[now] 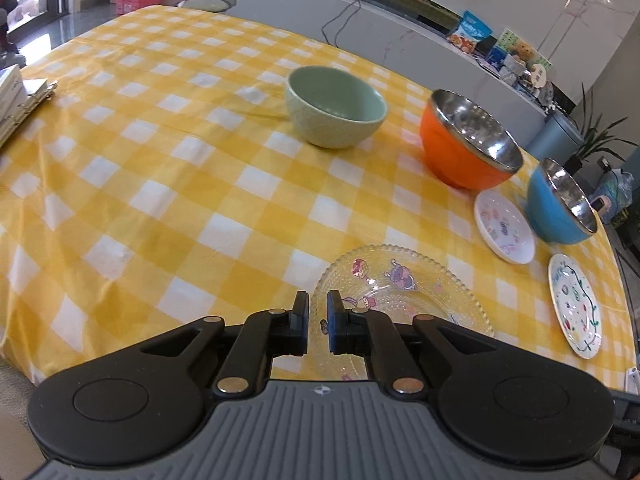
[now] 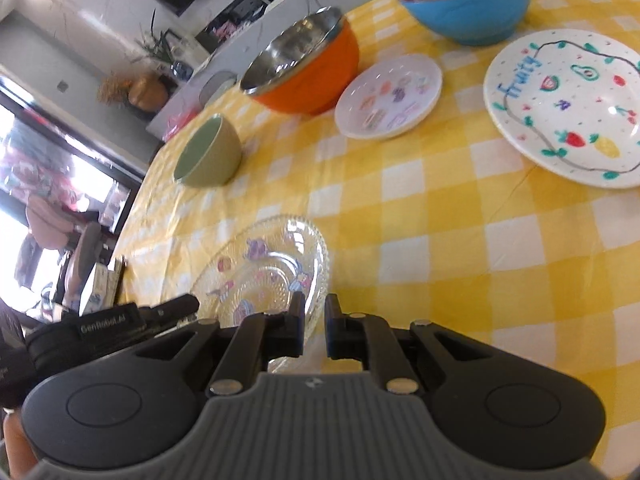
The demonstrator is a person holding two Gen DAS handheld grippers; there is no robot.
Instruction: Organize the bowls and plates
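Glass plate (image 1: pixel 404 292) lies just beyond both fingers.

Both views are bright and daylit, with light pouring from the blown-out glass doorway (image 2: pixel 48 184) at the left of the right wrist view. The steel linings of the orange metal-lined bowl (image 1: pixel 468 140) and the blue metal-lined bowl (image 1: pixel 562 204) glare; white highlights sit on the clear beaded glass plate (image 2: pixel 276 268) and the white fruit-patterned plate (image 2: pixel 568 108). Shadows on the yellow-and-white checked worktop (image 1: pixel 168 184) are soft. Fisheye distortion bends the worktop's edges. The right wrist view is softer, its background smeared.
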